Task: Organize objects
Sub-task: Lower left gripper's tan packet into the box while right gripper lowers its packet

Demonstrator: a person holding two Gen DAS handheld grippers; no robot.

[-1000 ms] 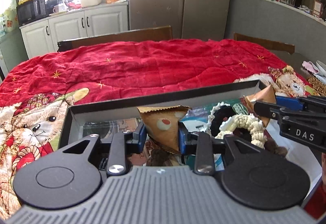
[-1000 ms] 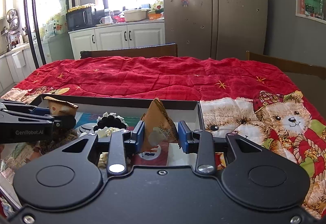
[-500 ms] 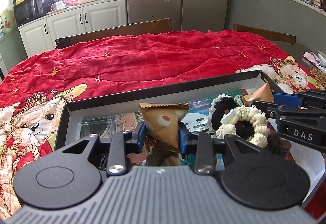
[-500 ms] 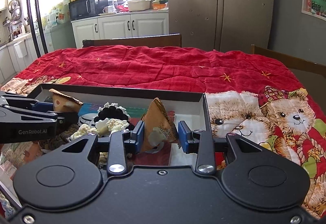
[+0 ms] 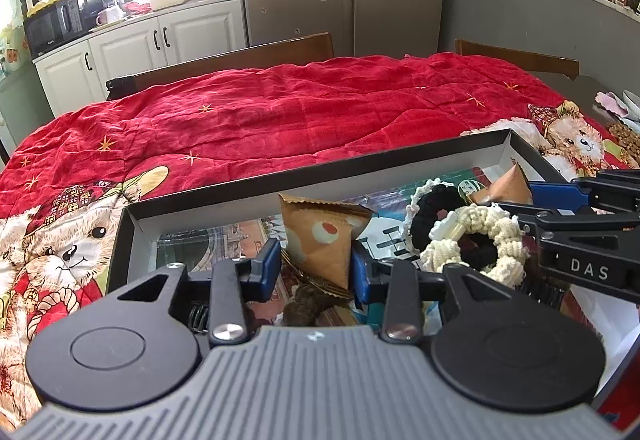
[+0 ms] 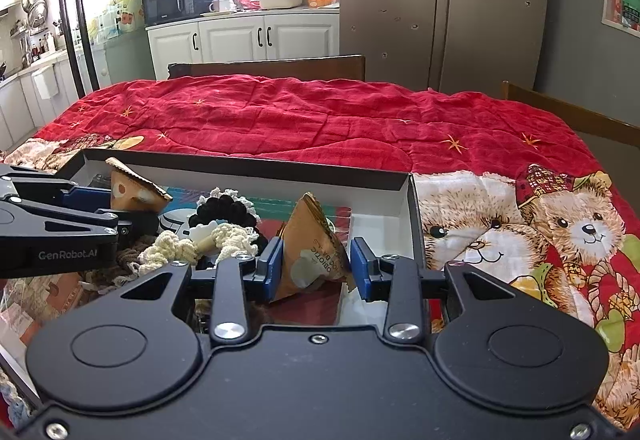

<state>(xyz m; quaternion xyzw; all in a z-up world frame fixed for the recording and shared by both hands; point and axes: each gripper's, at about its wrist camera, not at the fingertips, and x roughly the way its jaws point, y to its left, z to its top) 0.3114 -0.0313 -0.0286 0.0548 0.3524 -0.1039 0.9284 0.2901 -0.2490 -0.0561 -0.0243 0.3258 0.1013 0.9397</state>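
Observation:
A shallow black box (image 5: 320, 176) with a white inside lies on the table. My left gripper (image 5: 316, 268) is over its left half. Its jaws are opening around a brown triangular snack packet (image 5: 320, 236), and a thin gap shows at the left pad. My right gripper (image 6: 316, 264) is shut on a second brown packet (image 6: 312, 256) over the box's right end (image 6: 408, 200). Between the packets lie a cream crocheted scrunchie (image 5: 472, 240) and a black one (image 5: 436, 208). Each gripper shows in the other's view: the right gripper (image 5: 516, 196) and the left gripper (image 6: 120, 208).
A red quilted cloth (image 5: 320, 112) with teddy bear prints covers the table. Printed cards line the box floor, and a dark brown fuzzy item (image 5: 304, 308) lies under my left gripper. Wooden chairs (image 6: 272, 66) stand at the far side, with a fridge and kitchen cabinets behind.
My left jaws have spread apart around their packet, which stays in place. The right gripper still grips its packet and has shifted only slightly over the box.

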